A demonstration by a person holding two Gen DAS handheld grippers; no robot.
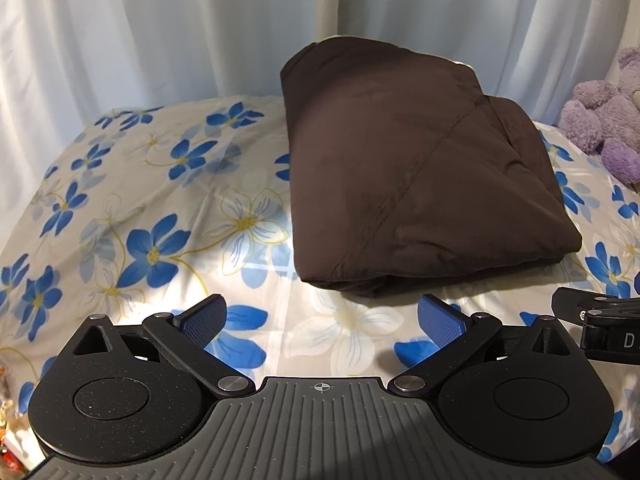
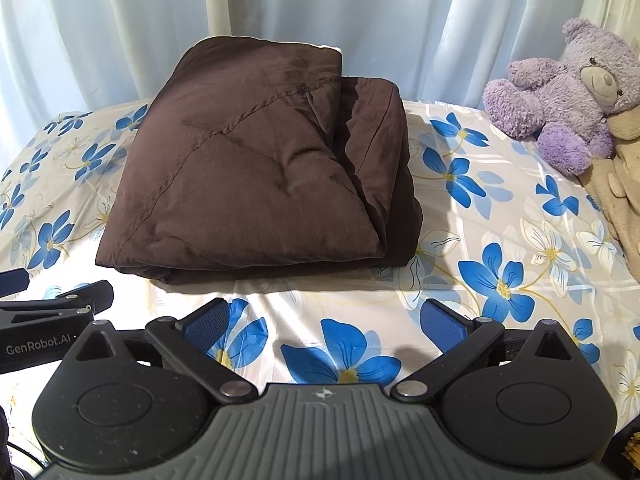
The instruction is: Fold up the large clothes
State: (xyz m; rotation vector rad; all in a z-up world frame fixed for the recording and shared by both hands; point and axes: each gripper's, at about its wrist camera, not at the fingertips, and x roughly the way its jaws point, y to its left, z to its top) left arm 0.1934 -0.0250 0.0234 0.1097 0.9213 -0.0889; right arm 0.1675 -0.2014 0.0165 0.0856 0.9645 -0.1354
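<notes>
A dark brown garment [image 1: 408, 168] lies folded into a thick rectangular bundle on the flowered bedsheet [image 1: 152, 208]. It also shows in the right wrist view [image 2: 256, 176], with a looser fold on its right side. My left gripper [image 1: 322, 316] is open and empty, just in front of the bundle's near edge. My right gripper [image 2: 324, 320] is open and empty, in front of the bundle and slightly right of it. The two grippers are side by side; the right one shows at the left wrist view's right edge [image 1: 600, 316].
A purple teddy bear [image 2: 568, 88] and a beige plush toy [image 2: 616, 184] sit at the bed's far right. White curtains [image 2: 360, 20] hang behind the bed. The sheet [image 2: 500, 216] extends left and right of the bundle.
</notes>
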